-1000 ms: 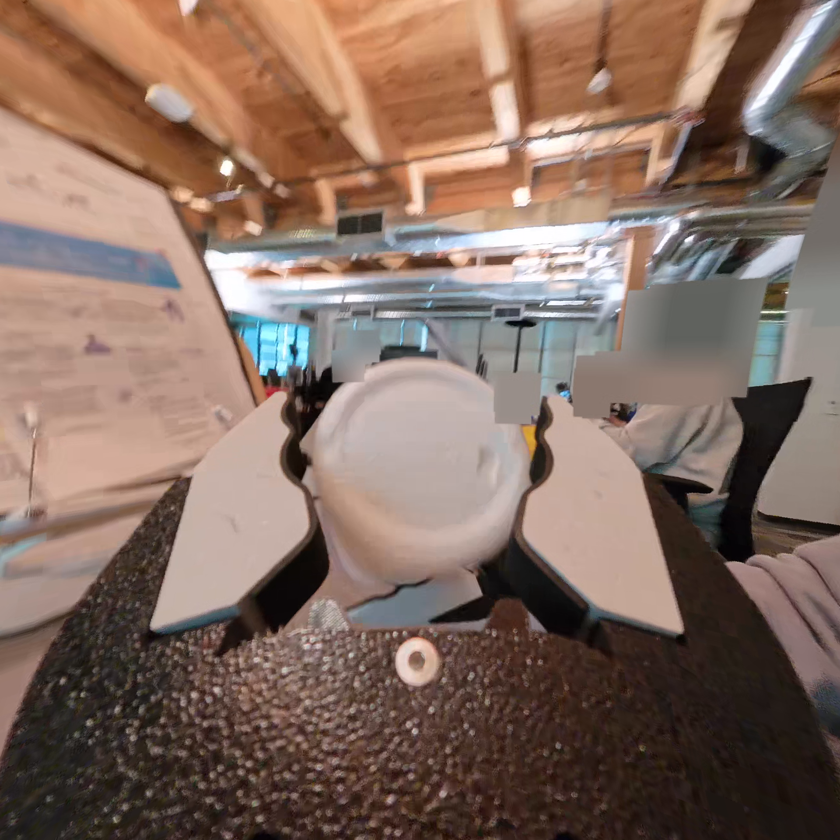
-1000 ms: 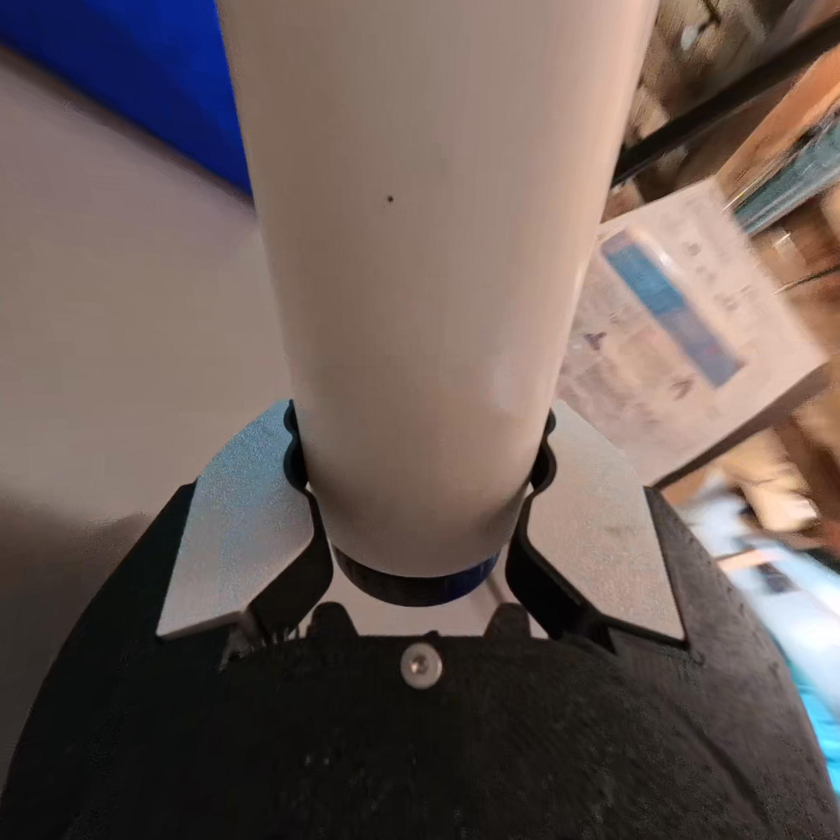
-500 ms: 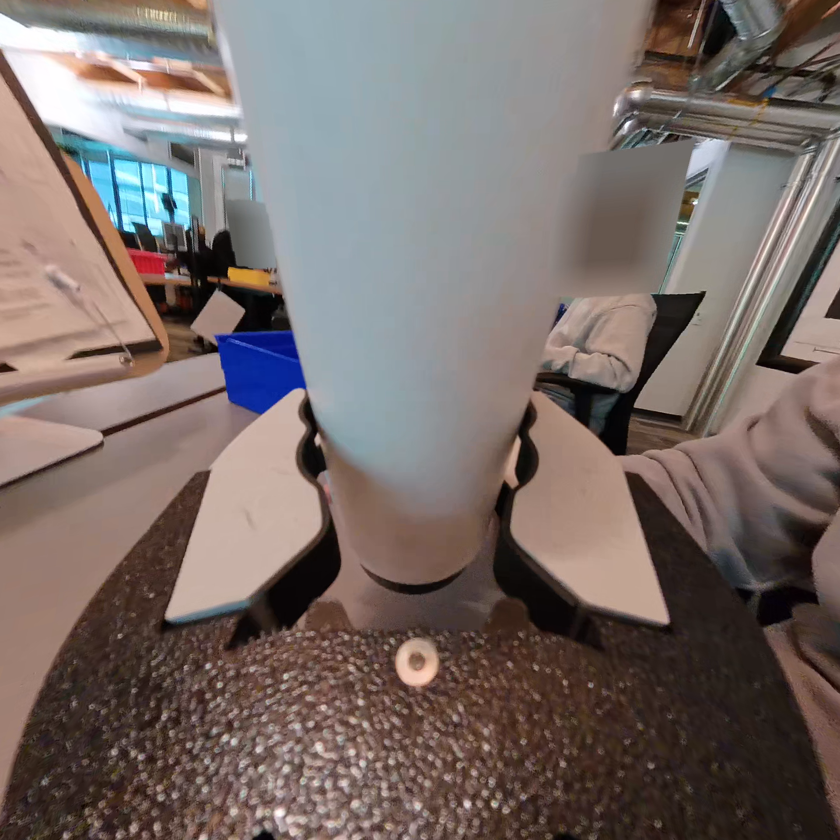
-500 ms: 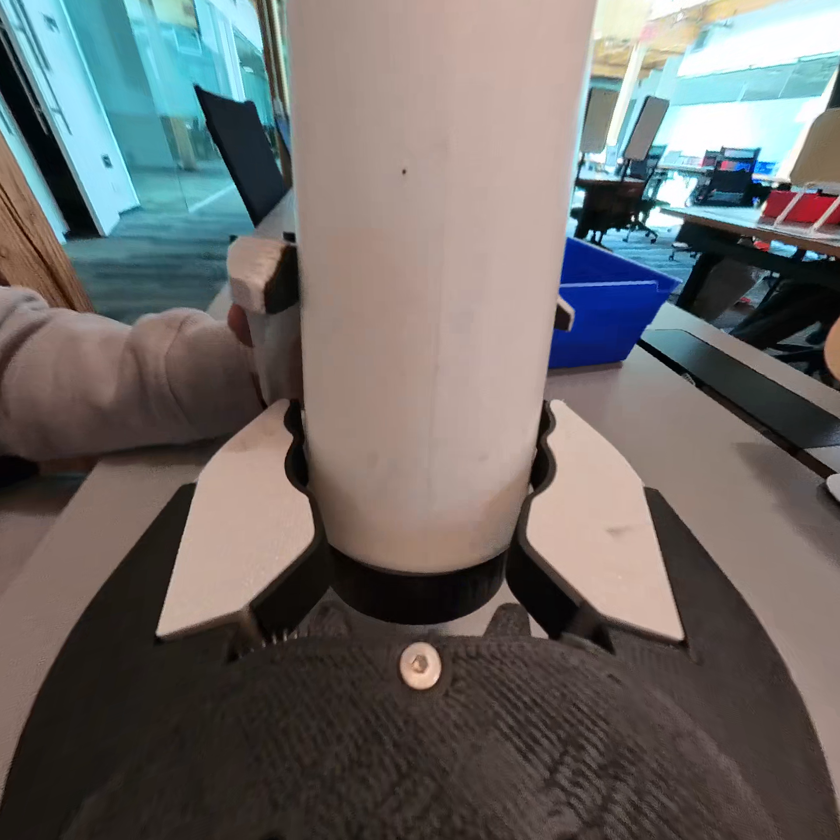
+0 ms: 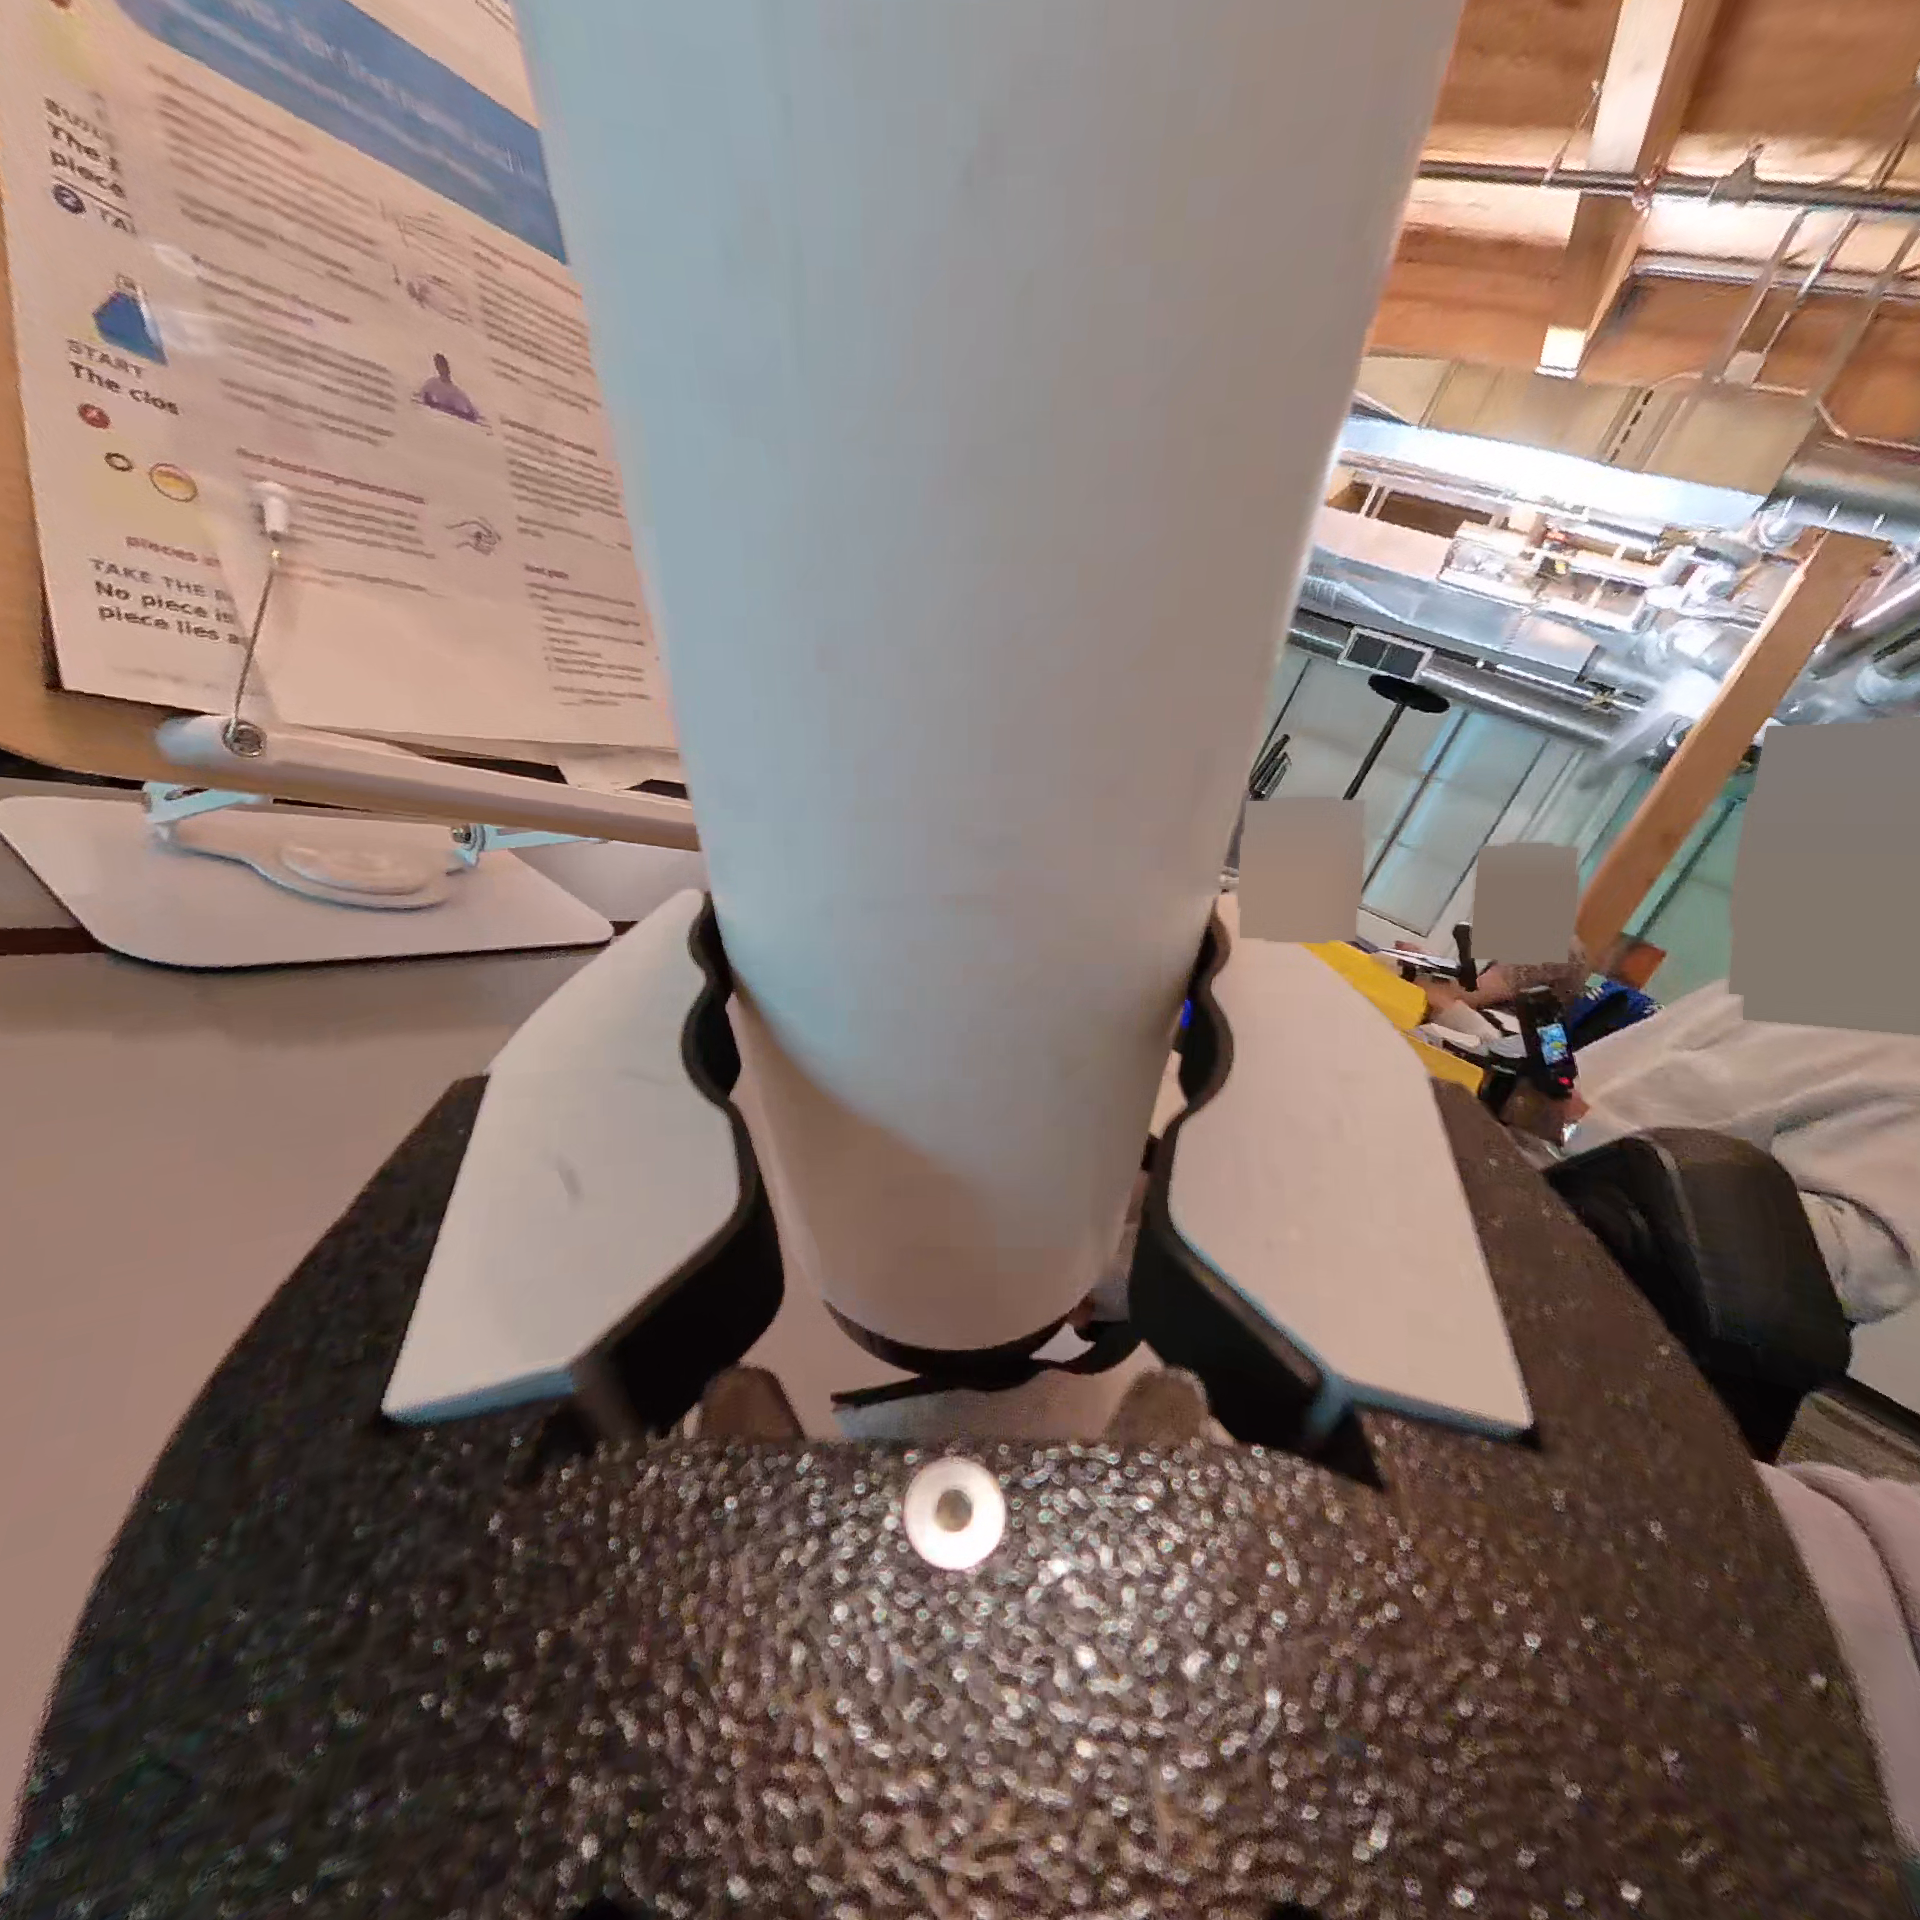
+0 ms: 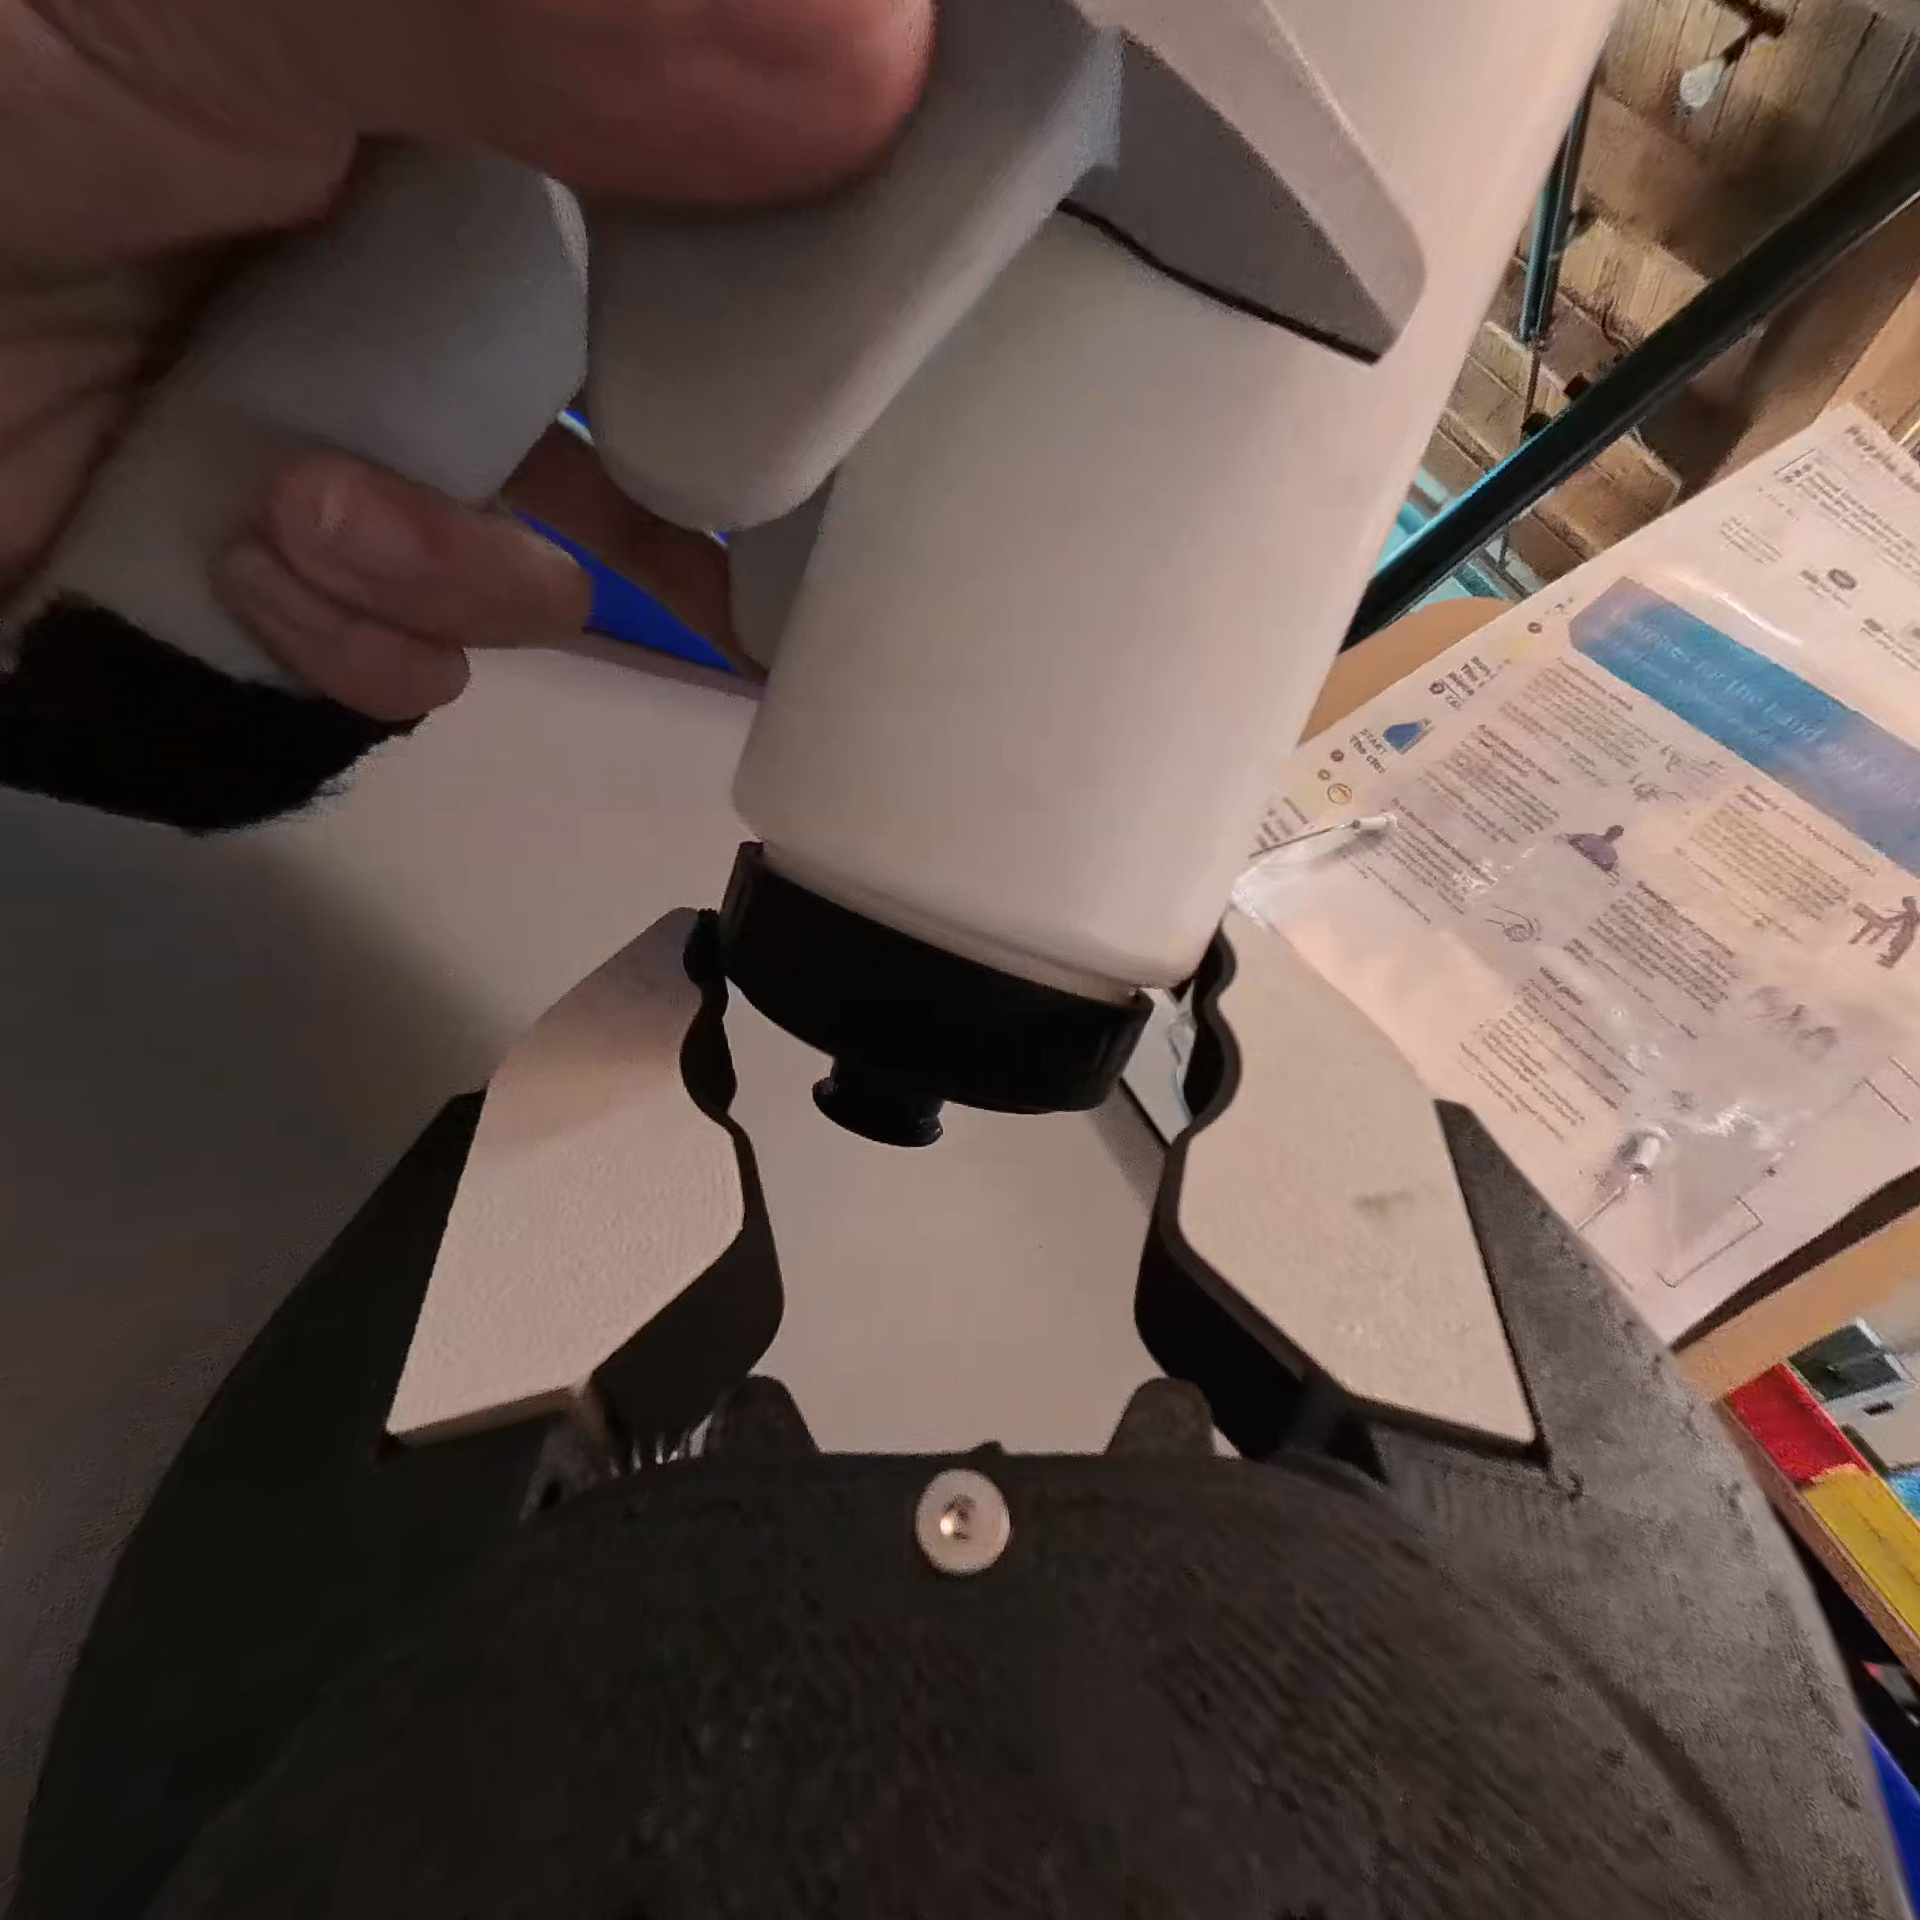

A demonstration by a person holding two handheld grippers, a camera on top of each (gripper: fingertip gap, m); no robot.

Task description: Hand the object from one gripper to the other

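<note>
White and long, the bottle [image 5: 966, 582] is running straight away from the left gripper [image 5: 961, 1029], whose fingers [image 5: 582, 1174] are pinching its body just above the black cap. In the right wrist view the same bottle [image 6: 1049, 644] is tilting up and to the right, its black cap [image 6: 935, 1013] pointing down into the mouth of the right gripper [image 6: 956, 1023]. That gripper's fingers [image 6: 1340, 1195] are standing spread, with the cap sitting between their tips — whether it is touching either one I cannot tell. Half a second ago they were clamped on the bottle just above the cap; now only the left pair is holding it.

Around them, a printed instruction sheet [image 5: 312, 395] is leaning on a wooden stand [image 5: 21, 582] with a white base plate [image 5: 312, 894], just behind the grey table [image 5: 208, 1143]. A person's hand [image 6: 312, 260] is wrapping the left gripper's white handle [image 6: 343, 353], crowding the upper left of the right wrist view and hiding what is behind. Seated people in pale sleeves [image 5: 1725, 1091] are showing far right.
</note>
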